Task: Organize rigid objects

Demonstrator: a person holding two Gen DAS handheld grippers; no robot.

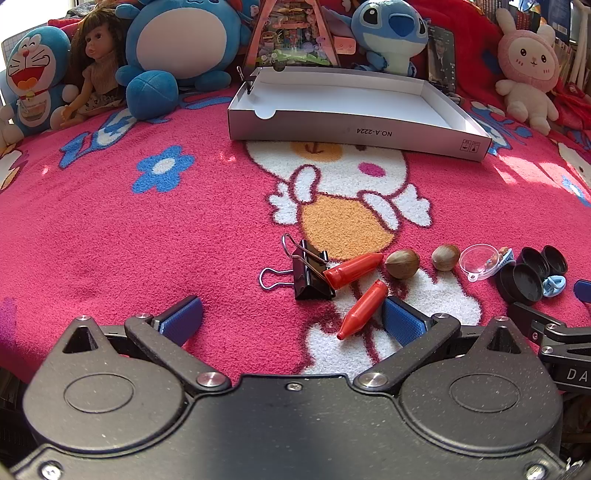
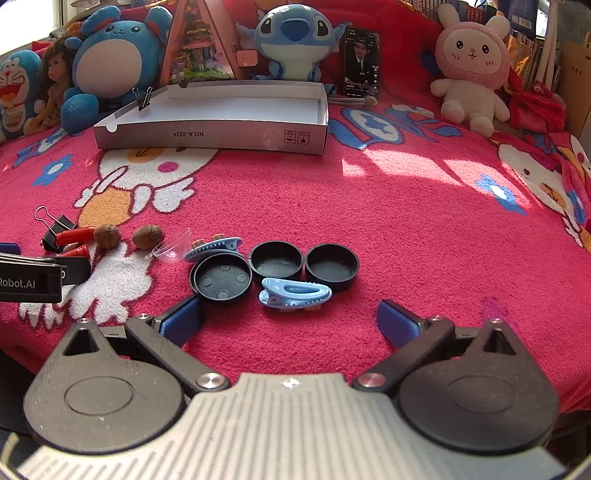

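My left gripper [image 1: 291, 317] is open and empty. A red bullet-shaped piece [image 1: 363, 309] lies by its right finger, with a second red piece [image 1: 352, 270] and a black binder clip [image 1: 310, 273] just ahead. Two nuts [image 1: 402, 263] [image 1: 445, 257] and a clear half-capsule [image 1: 479, 263] lie to the right. My right gripper [image 2: 290, 321] is open and empty. A blue hair clip [image 2: 294, 294] lies just ahead of it, with three black lids [image 2: 221, 279] [image 2: 276, 261] [image 2: 331, 265] behind it. A white shallow box [image 1: 332, 127] [image 2: 207, 134] stands at the back.
A small binder clip [image 2: 144, 99] is clipped on the box's left wall. Plush toys [image 2: 110, 55], a doll [image 1: 98, 62], a triangular toy house [image 1: 295, 33] and a phone [image 2: 361, 62] line the back of the pink blanket [image 2: 406, 240]. A second blue clip [image 2: 214, 245] lies behind the lids.
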